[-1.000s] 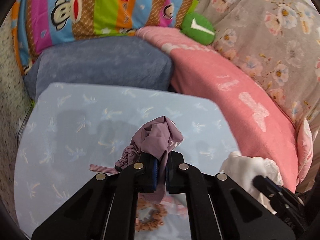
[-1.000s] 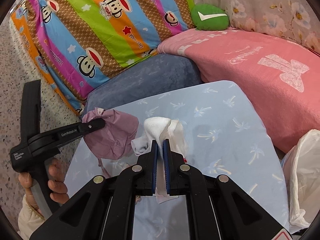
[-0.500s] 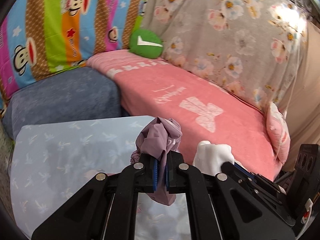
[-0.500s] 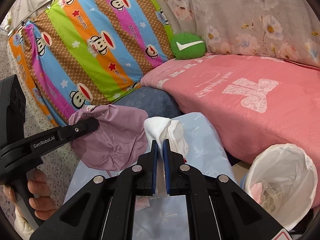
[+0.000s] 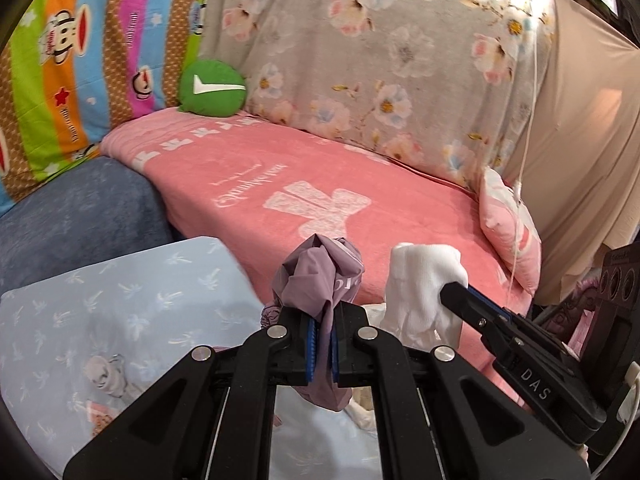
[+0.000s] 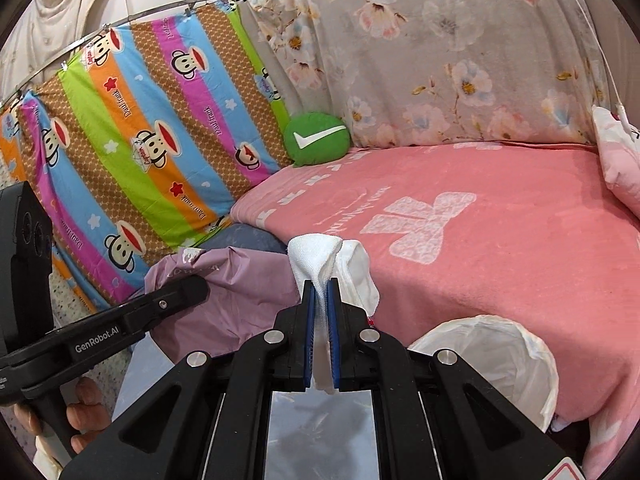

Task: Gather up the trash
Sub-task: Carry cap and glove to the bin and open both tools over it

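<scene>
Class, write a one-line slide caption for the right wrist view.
Right gripper clamps a white cloth above a lined bin.

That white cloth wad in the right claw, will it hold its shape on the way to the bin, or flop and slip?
Probably floppy: the white cloth bunches above the shut right claw and droops below the pads. It seems light, sagging little. A slip looks unlikely, since the pads pinch a thick fold, but a loose end could catch the rim of the lined bin.

Right gripper [image 6: 321, 296] clamps white cloth [image 6: 334, 264] beside lined bin [image 6: 500, 356]
</scene>
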Demonstrator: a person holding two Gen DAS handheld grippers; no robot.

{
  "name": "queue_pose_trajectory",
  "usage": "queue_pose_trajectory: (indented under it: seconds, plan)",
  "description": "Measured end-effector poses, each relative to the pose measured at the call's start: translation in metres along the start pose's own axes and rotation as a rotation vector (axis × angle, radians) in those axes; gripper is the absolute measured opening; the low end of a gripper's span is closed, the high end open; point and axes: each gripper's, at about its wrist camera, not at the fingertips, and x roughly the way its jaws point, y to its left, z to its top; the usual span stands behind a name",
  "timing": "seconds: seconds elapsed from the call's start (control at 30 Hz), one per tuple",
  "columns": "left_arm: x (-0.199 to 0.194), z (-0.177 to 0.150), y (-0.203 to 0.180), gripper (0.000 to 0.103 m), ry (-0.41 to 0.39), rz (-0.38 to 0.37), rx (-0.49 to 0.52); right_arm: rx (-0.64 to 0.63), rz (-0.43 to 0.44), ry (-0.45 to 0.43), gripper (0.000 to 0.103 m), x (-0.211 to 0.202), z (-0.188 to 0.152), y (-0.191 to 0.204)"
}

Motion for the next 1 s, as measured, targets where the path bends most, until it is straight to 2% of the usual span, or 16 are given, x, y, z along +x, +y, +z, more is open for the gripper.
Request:
queue_pose_trajectory:
  seconds: [0.27, 0.6, 1.0]
  plan:
    - [0.016, 0.000, -0.037, 0.005, 0.029, -0.064, 0.046, 0.026, -0.066, -0.040, 0.006, -0.023, 0.012, -0.038]
    - [0.038, 0.000, -0.076, 0.006, 0.063, -0.119, 0.102, 0.045, -0.116, -0.075, 0.006, -0.040, 0.017, -0.068]
    - [0.055, -0.003, -0.095, 0.007, 0.088, -0.146, 0.123, 0.064, -0.145, -0.088, 0.006, -0.046, 0.021, -0.088]
